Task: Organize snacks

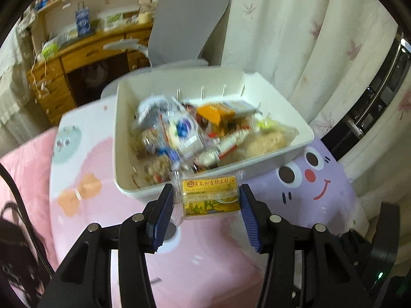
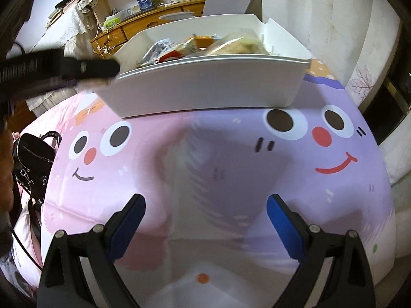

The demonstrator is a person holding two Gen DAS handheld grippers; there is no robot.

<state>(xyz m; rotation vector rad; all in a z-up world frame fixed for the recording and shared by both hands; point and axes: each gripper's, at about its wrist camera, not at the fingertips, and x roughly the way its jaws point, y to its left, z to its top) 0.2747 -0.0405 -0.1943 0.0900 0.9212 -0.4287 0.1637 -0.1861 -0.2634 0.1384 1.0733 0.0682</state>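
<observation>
While the left gripper (image 1: 206, 205) squeezes a yellow snack (image 1: 210, 196) between its blue pads (image 1: 164, 209), the snack sits low in the middle of the left view, just in front of the white bin (image 1: 277, 151). Its clear wrapper bunches against the left pad, so that edge is hard to see. Snacks in the bin (image 1: 190, 133) are blurry, and most cannot be told apart. An orange pack (image 1: 213, 113) shows near the back.

In the right view, the right gripper (image 2: 206, 220) stands wide open with nothing inside, over the cloth (image 2: 205, 179) with smiley faces. The bin's near wall (image 2: 205, 82) hides most of the snacks here. A blurry black bar, likely part of the left gripper, crosses the upper left. A black bag (image 2: 36, 161) is cut off at the left edge.
</observation>
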